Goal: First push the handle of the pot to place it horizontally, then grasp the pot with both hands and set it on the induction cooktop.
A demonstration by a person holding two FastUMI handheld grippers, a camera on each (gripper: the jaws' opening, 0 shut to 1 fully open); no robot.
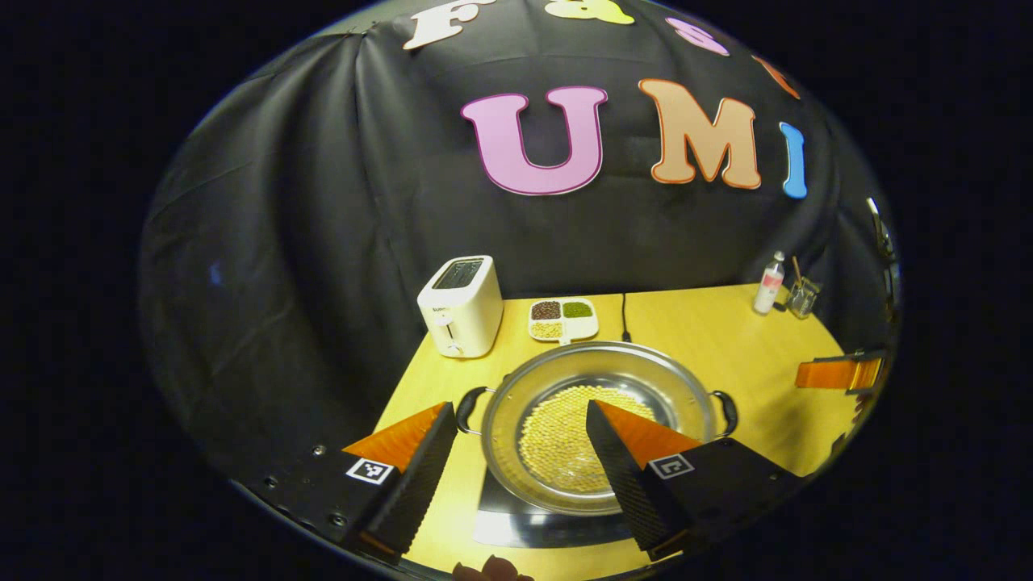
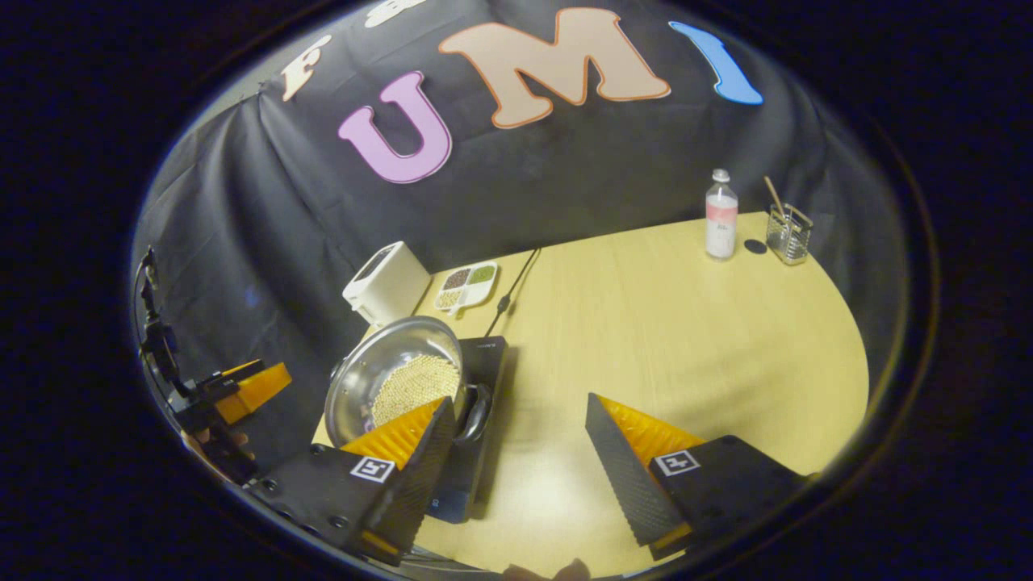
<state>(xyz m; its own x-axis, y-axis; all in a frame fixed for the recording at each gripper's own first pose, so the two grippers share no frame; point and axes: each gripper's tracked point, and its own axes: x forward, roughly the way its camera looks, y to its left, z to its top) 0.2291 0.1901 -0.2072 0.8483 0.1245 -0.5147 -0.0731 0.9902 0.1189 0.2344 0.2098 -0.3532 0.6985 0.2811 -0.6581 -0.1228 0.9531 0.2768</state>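
Left gripper view: the round steel pot (image 1: pixel 601 424), shiny and shallow with a bed of pale beans, sits on the dark glass induction cooktop (image 1: pixel 549 528), its two black loop handles out to either side. The left gripper (image 1: pixel 520 424) hangs above it, ribbed black-and-orange fingers spread wide, holding nothing. Behind the pot stand a white toaster (image 1: pixel 460 307), its front lettering too small to read, and a divided dish (image 1: pixel 563 319).

Right gripper view: the right gripper (image 2: pixel 516 424) is wide apart and empty over the wooden table (image 2: pixel 686 323), right of the pot (image 2: pixel 395 379). A bottle (image 2: pixel 721 215) stands far beyond the pot; its label is unreadable.
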